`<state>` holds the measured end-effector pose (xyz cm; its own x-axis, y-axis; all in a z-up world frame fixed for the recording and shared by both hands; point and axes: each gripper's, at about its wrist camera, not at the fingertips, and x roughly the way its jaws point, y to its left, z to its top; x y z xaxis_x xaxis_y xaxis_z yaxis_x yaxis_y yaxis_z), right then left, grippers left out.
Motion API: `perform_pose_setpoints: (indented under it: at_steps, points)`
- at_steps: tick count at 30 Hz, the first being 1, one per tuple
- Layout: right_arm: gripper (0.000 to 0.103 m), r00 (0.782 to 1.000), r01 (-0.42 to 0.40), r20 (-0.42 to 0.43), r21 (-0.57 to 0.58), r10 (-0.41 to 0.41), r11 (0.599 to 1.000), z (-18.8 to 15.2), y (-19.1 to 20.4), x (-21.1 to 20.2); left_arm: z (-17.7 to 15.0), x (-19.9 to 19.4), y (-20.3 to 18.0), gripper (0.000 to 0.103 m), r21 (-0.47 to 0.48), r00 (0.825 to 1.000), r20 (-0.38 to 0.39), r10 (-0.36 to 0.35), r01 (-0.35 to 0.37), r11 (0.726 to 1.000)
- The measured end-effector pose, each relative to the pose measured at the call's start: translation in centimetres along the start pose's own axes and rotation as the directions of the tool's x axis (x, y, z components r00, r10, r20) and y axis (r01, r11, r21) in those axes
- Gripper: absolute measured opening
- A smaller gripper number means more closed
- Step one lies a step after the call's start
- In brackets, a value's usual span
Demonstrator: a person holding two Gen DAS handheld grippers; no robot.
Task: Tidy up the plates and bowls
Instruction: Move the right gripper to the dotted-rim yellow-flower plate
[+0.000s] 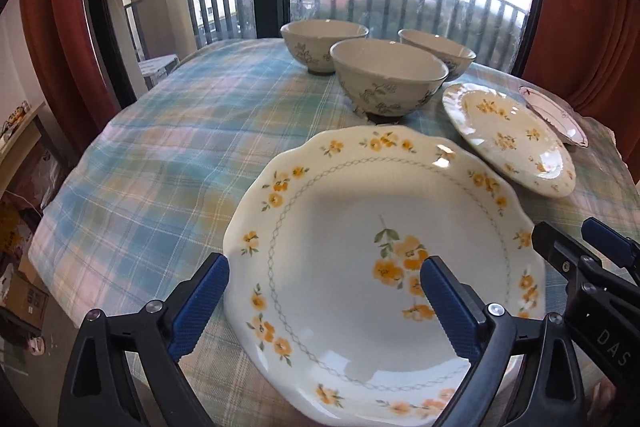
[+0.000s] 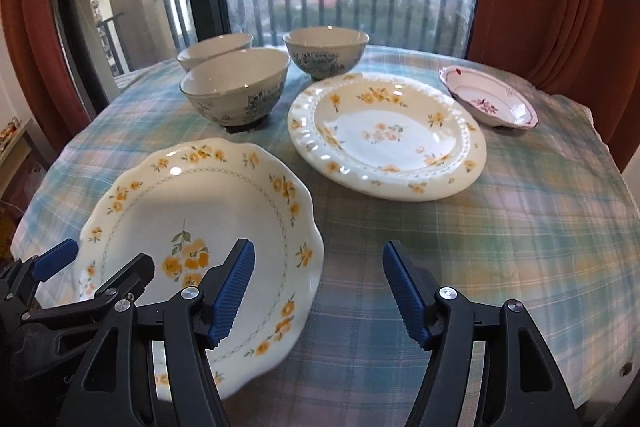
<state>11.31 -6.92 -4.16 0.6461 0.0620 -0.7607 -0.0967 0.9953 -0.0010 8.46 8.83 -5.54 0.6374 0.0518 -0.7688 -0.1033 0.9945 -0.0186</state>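
1. Left wrist view: left gripper (image 1: 324, 301) spread wide over the scalloped plate (image 1: 360, 227), one blue finger (image 1: 448, 303) above its centre, the other off its rim; contact impossible to judge.
2. Right gripper (image 2: 318, 291) likewise parted, gripping nothing, straddling that plate's rim above the plaid tablecloth (image 2: 500, 227).
3. Beyond the scalloped plate: ribbed yellow-flower plate (image 2: 386, 139), three bowls (image 2: 236, 89) clustered behind, pink-trimmed dish (image 2: 488, 103) farthest off.

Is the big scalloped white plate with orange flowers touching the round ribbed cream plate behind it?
Apart: right wrist view shows tablecloth between the scalloped plate and ribbed plate.
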Motion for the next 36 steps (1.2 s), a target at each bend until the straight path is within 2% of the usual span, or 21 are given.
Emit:
perform_pose_setpoints:
  at_steps: [9, 18, 24, 30, 36]
  points:
    - [0.083, 0.998, 0.012, 0.057, 0.039, -0.014, 0.999, 0.9, -3.5, -2.3, 1.1, -1.8, -3.0, 0.098, 0.017, 0.999, 0.048, -0.004, 0.004, 1.0]
    - [0.085, 0.993, 0.012, 0.118, 0.065, -0.019, 0.998, 2.1, -7.0, -3.0, 3.2, -1.6, -6.5, 0.098, 0.039, 0.997, 0.068, -0.022, 0.019, 0.999]
    - [0.085, 0.997, 0.006, 0.077, 0.121, -0.016, 0.993, 4.0, -9.9, -1.4, 5.4, 0.0, -8.9, 0.098, 0.05, 0.998, 0.05, -0.039, 0.036, 0.998]
    - [0.085, 0.995, 0.042, 0.083, 0.115, -0.051, 0.993, 6.3, -11.9, 0.4, 7.8, 1.8, -11.3, 0.097, 0.078, 0.998, 0.057, -0.028, 0.024, 0.997]
    - [0.085, 0.996, 0.046, 0.072, 0.122, -0.055, 0.991, 8.1, -13.6, 2.6, 9.2, 4.4, -12.6, 0.092, 0.059, 0.997, -0.004, -0.076, 0.076, 0.995]
